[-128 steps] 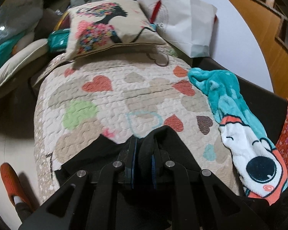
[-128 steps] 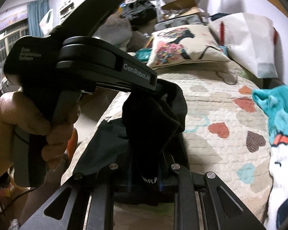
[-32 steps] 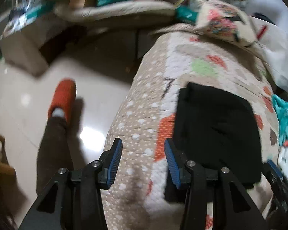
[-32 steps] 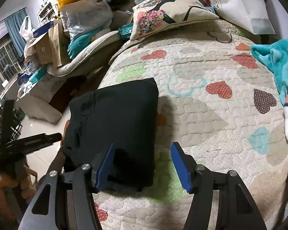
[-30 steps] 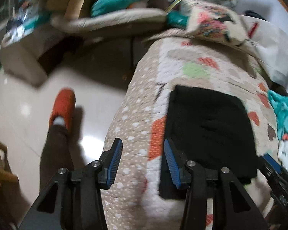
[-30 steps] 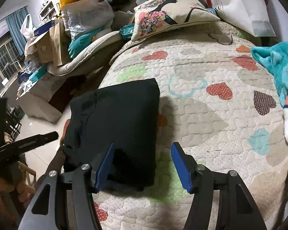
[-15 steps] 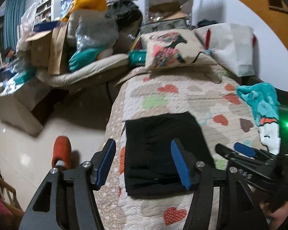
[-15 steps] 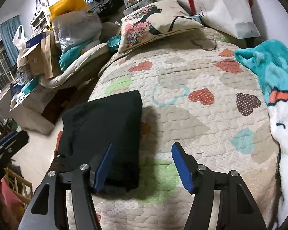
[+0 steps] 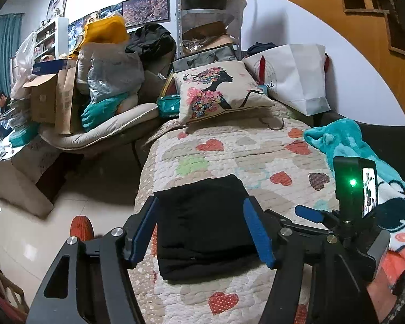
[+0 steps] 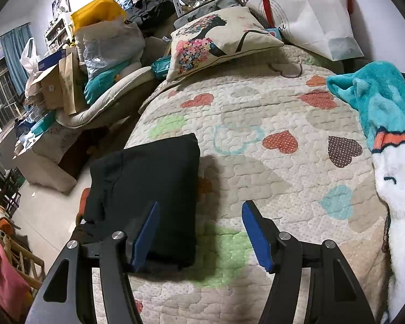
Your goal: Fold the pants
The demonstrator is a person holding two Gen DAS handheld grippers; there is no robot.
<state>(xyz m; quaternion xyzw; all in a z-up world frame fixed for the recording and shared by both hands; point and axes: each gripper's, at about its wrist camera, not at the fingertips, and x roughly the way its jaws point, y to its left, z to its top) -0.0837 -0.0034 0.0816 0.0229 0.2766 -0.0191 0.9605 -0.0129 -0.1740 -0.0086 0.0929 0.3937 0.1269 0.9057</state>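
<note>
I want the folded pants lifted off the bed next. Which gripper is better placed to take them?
Probably the left gripper: open, with the black pants framed between its fingers. The right gripper, also open, faces mostly bare quilt, pants off to its left.

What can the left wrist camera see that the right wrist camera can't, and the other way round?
Only the left wrist view shows the right gripper, open, with a green light, plus the orange slipper on the floor. Only the right wrist view shows a wooden rack with pink cloth at lower left. Both show the folded black pants lying free on the heart quilt, the pillow, the teal blanket, and each camera's own open gripper, such as the left gripper.
</note>
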